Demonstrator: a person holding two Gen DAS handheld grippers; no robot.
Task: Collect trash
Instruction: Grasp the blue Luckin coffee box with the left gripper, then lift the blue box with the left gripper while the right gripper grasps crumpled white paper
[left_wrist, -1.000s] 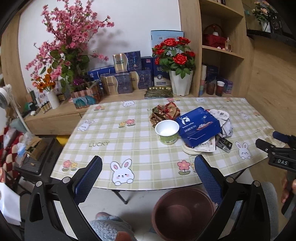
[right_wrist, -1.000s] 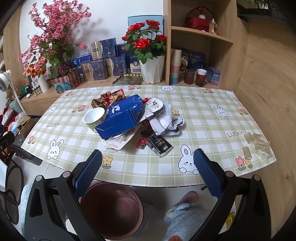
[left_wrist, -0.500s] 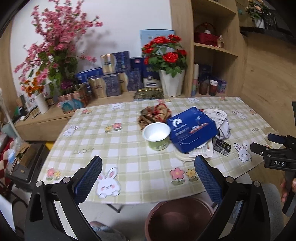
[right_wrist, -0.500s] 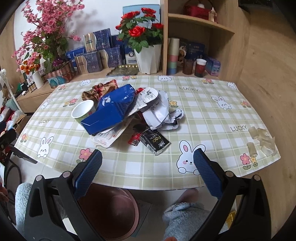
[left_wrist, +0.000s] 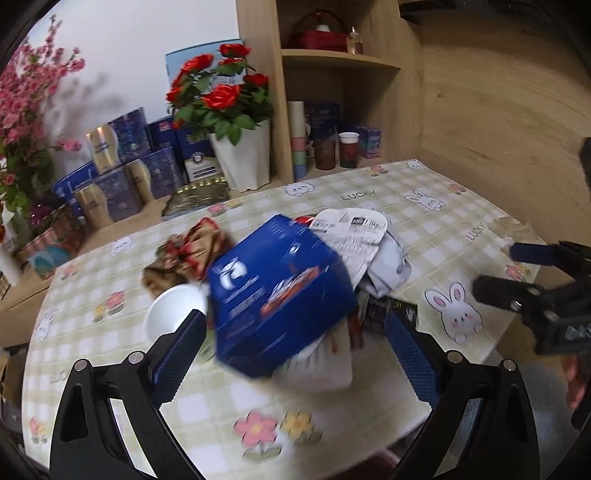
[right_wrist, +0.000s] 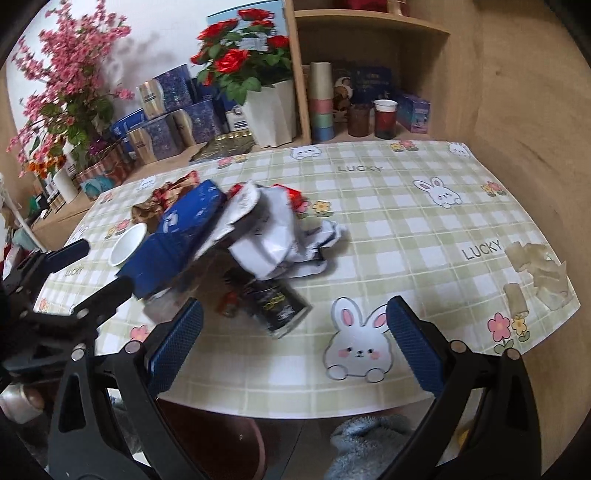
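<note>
Your left gripper (left_wrist: 293, 341) and right gripper (right_wrist: 293, 341) both gape empty at the table (right_wrist: 406, 229) edge. Blue box (left_wrist: 277, 295) tops the trash heap at 12 o'clock; white cup (left_wrist: 173, 314) at 10, black packet (right_wrist: 277, 306) nearest your right.

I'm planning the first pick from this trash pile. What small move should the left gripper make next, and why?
Probably ease the left gripper forward and close on the blue box. Both grippers are open and empty, the box lies on top of the pile, and it sits right between the left fingers. The right gripper faces the black packet instead.
</note>
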